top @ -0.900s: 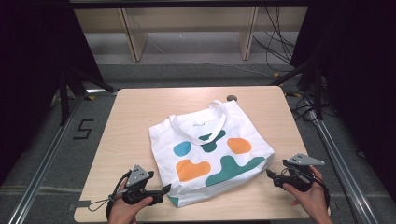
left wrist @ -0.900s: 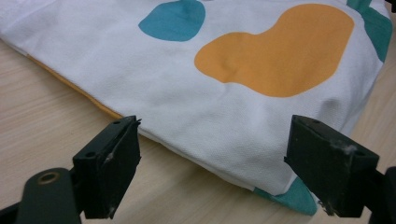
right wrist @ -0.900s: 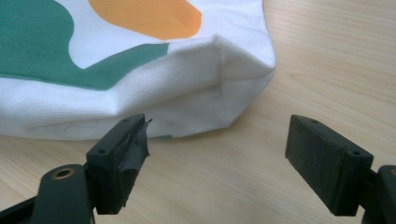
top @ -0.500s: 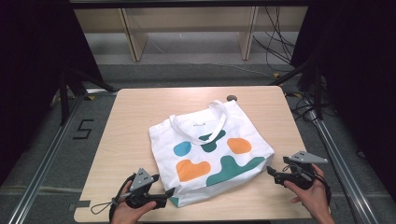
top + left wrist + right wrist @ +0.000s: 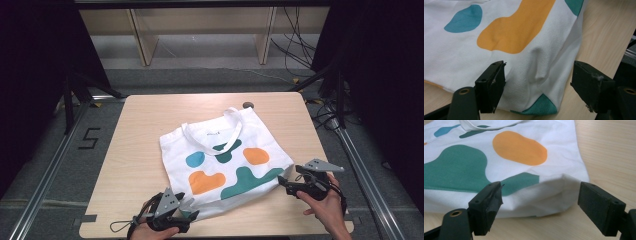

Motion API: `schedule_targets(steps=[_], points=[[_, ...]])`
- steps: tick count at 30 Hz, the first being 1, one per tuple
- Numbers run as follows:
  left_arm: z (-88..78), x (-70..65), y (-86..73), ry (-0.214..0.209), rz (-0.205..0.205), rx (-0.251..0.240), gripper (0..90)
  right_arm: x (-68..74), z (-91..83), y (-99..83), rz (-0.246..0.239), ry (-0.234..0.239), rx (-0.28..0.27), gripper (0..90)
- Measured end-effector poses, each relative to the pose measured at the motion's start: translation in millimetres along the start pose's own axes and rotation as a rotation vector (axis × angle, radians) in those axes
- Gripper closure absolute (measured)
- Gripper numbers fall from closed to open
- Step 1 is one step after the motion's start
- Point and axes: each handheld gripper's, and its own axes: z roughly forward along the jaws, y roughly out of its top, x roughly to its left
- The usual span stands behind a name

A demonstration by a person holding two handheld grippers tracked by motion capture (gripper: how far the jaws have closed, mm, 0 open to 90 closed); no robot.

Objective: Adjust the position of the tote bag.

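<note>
Light wood desk [image 5: 150, 150] carries a white tote bag [image 5: 225, 160] with teal and orange blobs, lying flat near its middle. Left hand-held gripper [image 5: 537, 82] stands spread around the bag's near corner; right hand-held gripper [image 5: 540, 202] gapes wide before the other bottom corner.

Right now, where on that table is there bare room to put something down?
The table is bare in a wide strip left of the tote bag, and in a band along the far edge behind its handles. The near edge is crowded: the left gripper and right gripper sit at the bag's bottom corners.
</note>
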Motion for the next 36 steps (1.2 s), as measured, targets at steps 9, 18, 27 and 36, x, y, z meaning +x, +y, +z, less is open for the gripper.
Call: schedule_targets(steps=[9,18,27,36], points=[[9.8,0.6,-1.3,0.126,0.205,0.092,57.5,4.2,27.0,-0.1,-0.008,-0.03,0.071,29.5],[25.4,-17.3,4.2,0.106,0.274,0.109,74.7,-6.0,48.0,13.0,-0.057,-0.048,0.072,69.2],[65.1,-44.3,23.6,0.024,0.304,0.085,76.6,-45.9,85.3,45.8,0.055,-0.101,0.022,42.4],[94.9,-66.9,42.3,-0.036,0.288,0.059,76.7,-31.0,30.1,34.4,0.023,-0.075,0.018,36.6]])
